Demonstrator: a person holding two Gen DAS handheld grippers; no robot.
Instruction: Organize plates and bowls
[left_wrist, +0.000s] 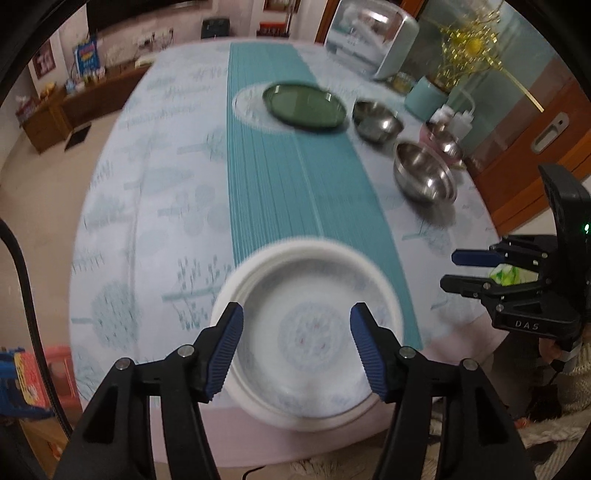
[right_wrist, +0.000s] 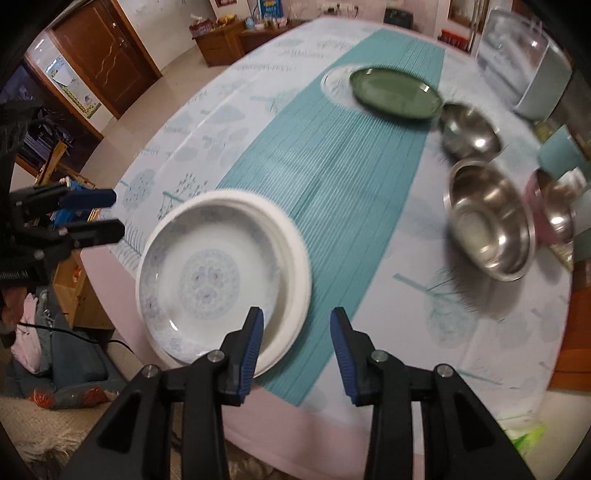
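A white patterned plate (left_wrist: 306, 336) (right_wrist: 210, 280) sits stacked on another white plate (right_wrist: 295, 258) at the table's near edge. A green plate (left_wrist: 304, 105) (right_wrist: 395, 92) lies at the far end of the teal runner. Steel bowls (left_wrist: 424, 173) (right_wrist: 491, 221) stand on the right. My left gripper (left_wrist: 297, 354) is open and empty, its fingers on either side above the white plate; it also shows in the right wrist view (right_wrist: 99, 214). My right gripper (right_wrist: 297, 343) is open and empty just right of the plates; it also shows in the left wrist view (left_wrist: 461, 269).
A second steel bowl (left_wrist: 376, 116) (right_wrist: 469, 129) and a pink-rimmed bowl (left_wrist: 445, 142) (right_wrist: 554, 210) stand on the right side. A pale appliance (left_wrist: 373, 40) (right_wrist: 524, 59) and a teal jar (left_wrist: 426, 98) stand at the far right. The table edge (right_wrist: 258, 406) is close below the grippers.
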